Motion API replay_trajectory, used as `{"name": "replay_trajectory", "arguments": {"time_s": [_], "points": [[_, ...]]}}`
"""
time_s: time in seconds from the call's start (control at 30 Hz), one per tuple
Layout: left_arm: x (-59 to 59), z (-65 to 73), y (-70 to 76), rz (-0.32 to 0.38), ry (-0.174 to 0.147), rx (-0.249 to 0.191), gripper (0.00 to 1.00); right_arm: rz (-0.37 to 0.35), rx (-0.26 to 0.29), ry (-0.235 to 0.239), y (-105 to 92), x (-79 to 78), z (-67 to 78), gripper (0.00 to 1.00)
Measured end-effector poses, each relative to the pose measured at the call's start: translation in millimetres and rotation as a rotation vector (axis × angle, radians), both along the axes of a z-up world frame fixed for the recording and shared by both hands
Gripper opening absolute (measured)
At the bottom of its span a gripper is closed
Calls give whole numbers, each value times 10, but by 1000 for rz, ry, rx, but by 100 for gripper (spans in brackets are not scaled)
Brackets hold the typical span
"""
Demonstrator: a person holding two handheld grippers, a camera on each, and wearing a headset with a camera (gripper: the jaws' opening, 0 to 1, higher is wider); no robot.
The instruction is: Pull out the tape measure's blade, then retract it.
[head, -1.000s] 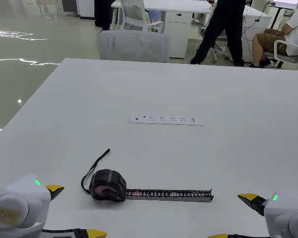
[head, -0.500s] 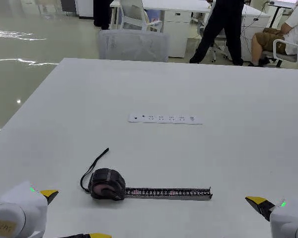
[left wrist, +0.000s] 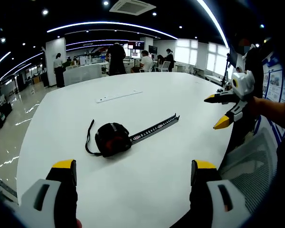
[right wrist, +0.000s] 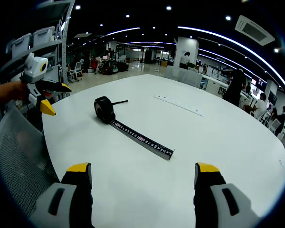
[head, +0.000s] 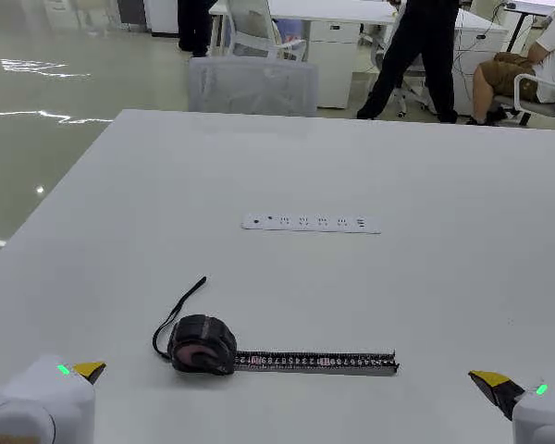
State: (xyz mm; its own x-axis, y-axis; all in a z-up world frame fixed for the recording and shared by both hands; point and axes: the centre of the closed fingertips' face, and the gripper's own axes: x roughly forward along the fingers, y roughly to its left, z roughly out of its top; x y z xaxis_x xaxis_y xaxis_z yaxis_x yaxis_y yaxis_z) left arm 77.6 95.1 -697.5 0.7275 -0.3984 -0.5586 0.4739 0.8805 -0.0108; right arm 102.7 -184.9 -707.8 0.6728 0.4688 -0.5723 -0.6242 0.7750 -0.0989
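**Sam:** What do you see from the head view?

**Me:** I see the tape measure (head: pixel 202 344) lying on the white table (head: pixel 351 166), near the front edge. Its blade (head: pixel 316 363) is pulled out and lies flat, pointing to the right. A black strap (head: pixel 178 310) curls out the other side. A white power strip (head: pixel 312 223) sits farther back, well apart from it.

**Sam:** And the left gripper view?

**Me:** My left gripper (left wrist: pixel 134 166) has its jaws spread wide, and it holds nothing. The tape measure is out in front of it, between the two jaws but not touching them. I can see the right gripper (left wrist: pixel 216 111) over at the right, past the blade's tip. Its jaws are spread apart too.

**Sam:** And the right gripper view?

**Me:** My right gripper's jaws are wide here too, with nothing in them. The blade runs from the black case toward me, and its end is near but not touching. The left gripper is far off on the left, beyond the case.
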Motion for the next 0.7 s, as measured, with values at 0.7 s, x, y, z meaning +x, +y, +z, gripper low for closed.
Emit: {"name": "replay_trajectory", "arguments": {"time_s": [0.7], "points": [[59, -16, 13, 114, 5, -29, 99, 22, -9, 18, 94, -12, -3, 92]]}}
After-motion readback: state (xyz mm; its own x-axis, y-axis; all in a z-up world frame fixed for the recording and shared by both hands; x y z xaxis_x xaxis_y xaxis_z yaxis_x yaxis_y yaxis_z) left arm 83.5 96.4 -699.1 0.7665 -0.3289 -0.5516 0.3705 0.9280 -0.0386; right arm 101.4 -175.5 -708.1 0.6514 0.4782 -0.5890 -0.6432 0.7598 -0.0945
